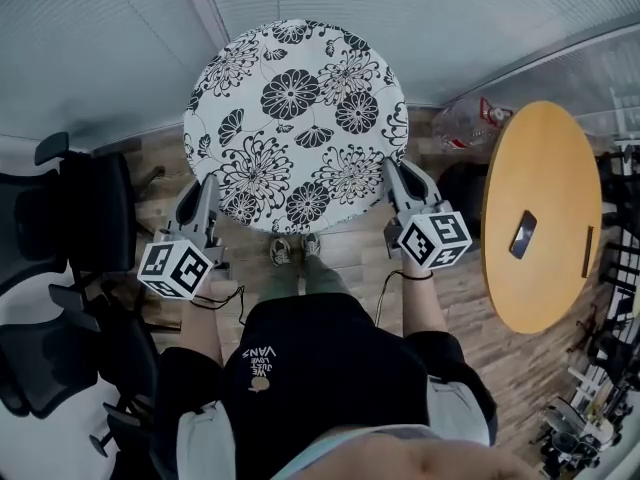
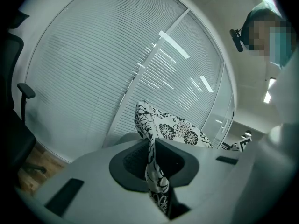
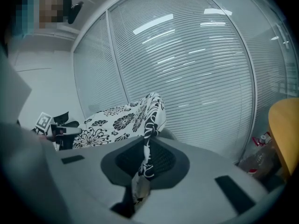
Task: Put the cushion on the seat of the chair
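Observation:
A round white cushion [image 1: 296, 123] with black flowers hangs flat in front of me, held up between both grippers. My left gripper [image 1: 207, 200] is shut on its near left edge, my right gripper [image 1: 396, 180] on its near right edge. In the left gripper view the cushion's edge [image 2: 154, 171] runs pinched between the jaws; the right gripper view shows the cushion's edge [image 3: 145, 157] clamped the same way. Two black office chairs [image 1: 85, 213] stand at the left. The cushion hides the floor below it.
A round wooden table [image 1: 545, 213] with a phone [image 1: 523, 234] stands at the right. A clear bag [image 1: 470, 120] lies on the floor by the glass wall with blinds [image 1: 110, 48]. Black stands [image 1: 585, 408] crowd the lower right. My feet [image 1: 293, 250] are on wood flooring.

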`<act>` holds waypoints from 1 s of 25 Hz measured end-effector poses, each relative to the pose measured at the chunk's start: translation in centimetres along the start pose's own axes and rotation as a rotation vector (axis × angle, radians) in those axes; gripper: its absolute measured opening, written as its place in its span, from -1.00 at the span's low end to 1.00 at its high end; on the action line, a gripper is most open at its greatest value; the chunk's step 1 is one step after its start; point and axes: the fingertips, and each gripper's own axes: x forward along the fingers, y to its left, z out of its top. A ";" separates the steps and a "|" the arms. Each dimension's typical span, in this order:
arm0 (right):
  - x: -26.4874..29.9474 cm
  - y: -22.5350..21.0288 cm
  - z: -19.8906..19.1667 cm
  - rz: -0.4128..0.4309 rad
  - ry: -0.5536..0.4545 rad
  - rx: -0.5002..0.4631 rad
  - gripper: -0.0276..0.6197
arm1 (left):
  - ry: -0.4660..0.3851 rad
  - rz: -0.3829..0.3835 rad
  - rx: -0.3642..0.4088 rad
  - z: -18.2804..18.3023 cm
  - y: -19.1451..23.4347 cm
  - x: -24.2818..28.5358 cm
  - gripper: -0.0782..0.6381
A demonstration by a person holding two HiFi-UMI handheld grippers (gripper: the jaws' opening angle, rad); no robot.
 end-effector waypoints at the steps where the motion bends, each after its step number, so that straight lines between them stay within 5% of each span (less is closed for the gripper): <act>1: -0.1 0.0 0.0 -0.001 0.002 0.000 -0.82 | 0.002 0.000 0.000 0.1 -0.1 0.0 -0.68; 25: 0.1 0.5 1.0 -0.014 0.063 0.001 -0.82 | 0.061 0.015 -0.033 0.3 -0.2 0.2 -0.68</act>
